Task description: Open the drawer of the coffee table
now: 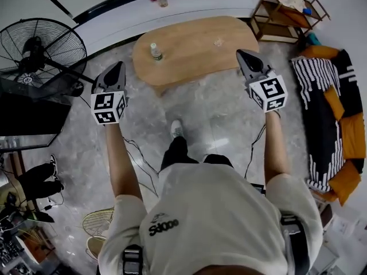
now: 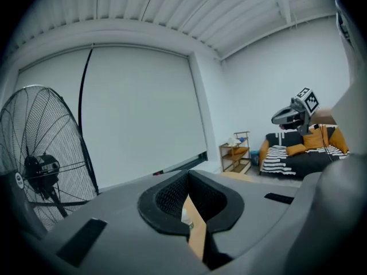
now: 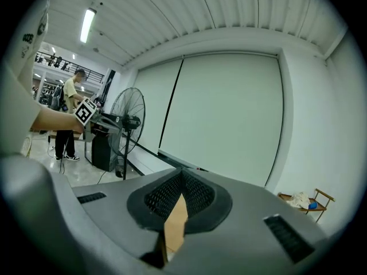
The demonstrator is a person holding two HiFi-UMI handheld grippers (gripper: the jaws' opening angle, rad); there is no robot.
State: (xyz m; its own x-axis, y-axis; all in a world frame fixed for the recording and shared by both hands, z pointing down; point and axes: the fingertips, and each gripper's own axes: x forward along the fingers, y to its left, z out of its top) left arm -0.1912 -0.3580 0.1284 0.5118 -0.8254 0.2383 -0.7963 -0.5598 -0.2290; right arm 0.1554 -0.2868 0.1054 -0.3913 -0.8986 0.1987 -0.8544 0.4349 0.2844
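Observation:
The oval wooden coffee table (image 1: 195, 47) stands ahead of me on the grey floor; no drawer shows on it from above. A small bottle (image 1: 155, 51) stands on its left part. My left gripper (image 1: 117, 66) is held in the air short of the table's left end, jaws shut and empty. My right gripper (image 1: 241, 53) hovers by the table's right end, also shut with nothing in it. In the left gripper view the closed pads (image 2: 172, 196) leave a slit through which the table top (image 2: 196, 236) shows. The right gripper view shows the same wood (image 3: 175, 225) below its shut pads.
A large floor fan (image 1: 37, 53) stands at the left. A sofa with a striped blanket and orange cushions (image 1: 332, 113) runs along the right. A low wooden shelf (image 1: 287, 13) is at the back right. Cables (image 1: 140, 159) lie on the floor by my feet.

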